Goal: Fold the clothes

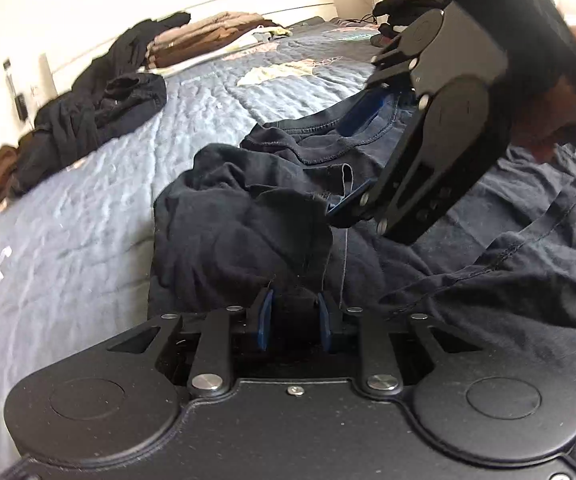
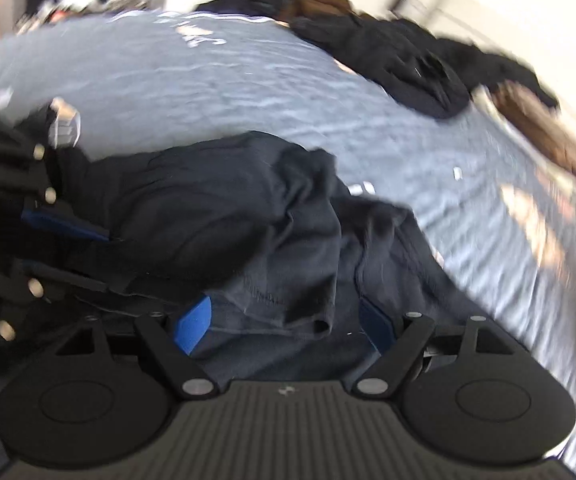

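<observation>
Left wrist view: one dark navy T-shirt (image 1: 248,216) bunched on the bed (image 1: 88,200), fold barely started.

Going left to right: a heap of dark unfolded clothes (image 1: 88,116) by the wall, one folded brown stack (image 1: 204,40) behind it, then the shirt. Left hand-held gripper (image 1: 294,316) is nearly closed, pinching a fold of shirt fabric. Right hand-held gripper (image 2: 284,320) is spread wide over the shirt's hem, gripping nothing yet. I'd say most of the laundry is still left.
</observation>
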`<action>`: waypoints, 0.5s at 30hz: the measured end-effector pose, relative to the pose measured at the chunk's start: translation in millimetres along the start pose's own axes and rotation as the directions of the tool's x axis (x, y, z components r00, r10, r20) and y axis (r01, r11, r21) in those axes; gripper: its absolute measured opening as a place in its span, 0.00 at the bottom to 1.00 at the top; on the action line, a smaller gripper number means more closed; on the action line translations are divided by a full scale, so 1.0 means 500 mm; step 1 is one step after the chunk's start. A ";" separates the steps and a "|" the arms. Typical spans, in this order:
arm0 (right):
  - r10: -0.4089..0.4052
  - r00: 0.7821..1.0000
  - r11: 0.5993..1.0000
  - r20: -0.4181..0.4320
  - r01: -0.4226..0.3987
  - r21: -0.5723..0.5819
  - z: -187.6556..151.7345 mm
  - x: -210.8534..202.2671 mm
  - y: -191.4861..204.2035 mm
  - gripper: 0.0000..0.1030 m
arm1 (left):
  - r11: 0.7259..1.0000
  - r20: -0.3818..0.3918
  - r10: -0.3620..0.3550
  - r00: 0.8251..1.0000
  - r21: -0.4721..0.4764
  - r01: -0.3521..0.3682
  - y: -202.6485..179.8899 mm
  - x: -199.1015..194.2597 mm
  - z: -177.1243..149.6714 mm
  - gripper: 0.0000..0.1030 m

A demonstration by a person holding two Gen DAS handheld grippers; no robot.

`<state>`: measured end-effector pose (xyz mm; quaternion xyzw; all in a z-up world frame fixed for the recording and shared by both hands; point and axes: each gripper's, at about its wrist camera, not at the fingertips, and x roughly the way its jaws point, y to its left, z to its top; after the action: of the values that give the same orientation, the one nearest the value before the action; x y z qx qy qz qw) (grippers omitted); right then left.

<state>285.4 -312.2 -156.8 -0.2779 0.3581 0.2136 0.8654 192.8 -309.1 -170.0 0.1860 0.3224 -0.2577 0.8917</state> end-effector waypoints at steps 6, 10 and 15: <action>0.002 1.000 0.983 0.014 0.001 -0.186 0.001 0.024 0.029 0.76 | 0.991 -0.004 -0.071 0.997 -0.111 0.071 0.037 -0.013 0.010 0.20; 0.004 0.999 0.957 0.037 0.007 -0.289 -0.004 0.030 0.037 0.71 | 0.989 -0.011 -0.087 0.996 -0.125 0.085 0.043 -0.013 0.010 0.20; 0.019 1.000 0.937 0.010 -0.015 -0.349 -0.005 0.050 0.026 0.12 | 0.977 -0.022 -0.137 0.990 -0.167 0.131 0.051 -0.020 0.012 0.20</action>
<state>293.0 -299.7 -181.2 -0.4221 0.3113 0.2829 0.8030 203.8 -288.2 -154.8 0.0935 0.3691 -0.2864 0.8792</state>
